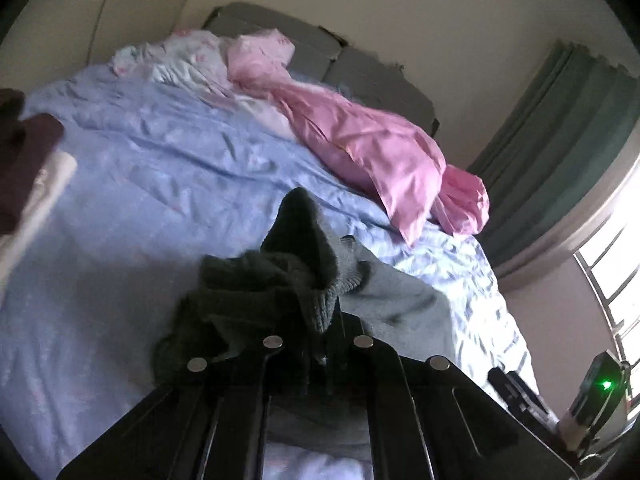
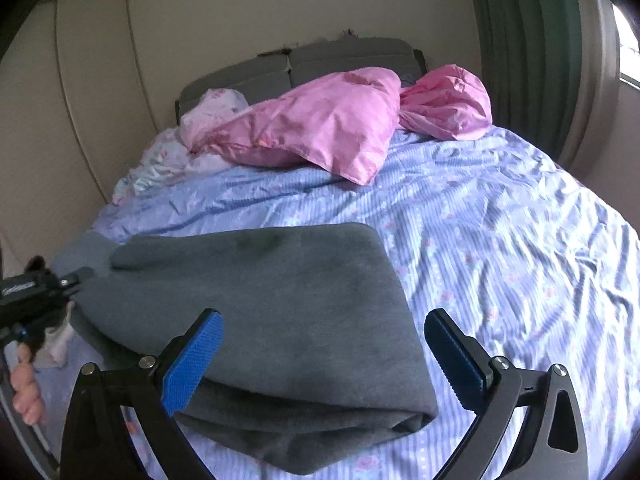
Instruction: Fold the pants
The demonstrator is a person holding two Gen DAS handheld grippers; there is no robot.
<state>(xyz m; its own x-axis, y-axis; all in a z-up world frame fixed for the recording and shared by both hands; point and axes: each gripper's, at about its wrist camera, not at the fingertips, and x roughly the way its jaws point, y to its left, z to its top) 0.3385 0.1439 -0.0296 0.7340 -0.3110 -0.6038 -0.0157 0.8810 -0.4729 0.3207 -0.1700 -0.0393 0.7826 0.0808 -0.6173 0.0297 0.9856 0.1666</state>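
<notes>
The grey fleece pants [image 2: 280, 320] lie folded over on the blue bedsheet [image 2: 500, 240], filling the near middle of the right wrist view. My right gripper [image 2: 322, 344] is open, its blue pads [image 2: 192, 360] on either side of the near folded edge, holding nothing. My left gripper [image 1: 318, 340] is shut on a ribbed cuff end of the pants [image 1: 304, 264], which bunches up above the fingers. The left gripper also shows at the left edge of the right wrist view [image 2: 60, 284], at the pants' left end.
A pink duvet [image 2: 320, 128] and floral pillows [image 2: 216, 104] lie at the head of the bed by a grey headboard [image 2: 312, 60]. Dark and white clothes [image 1: 28, 168] are stacked at the left. Green curtains [image 2: 524, 40] and a window [image 1: 612, 272] stand on the right.
</notes>
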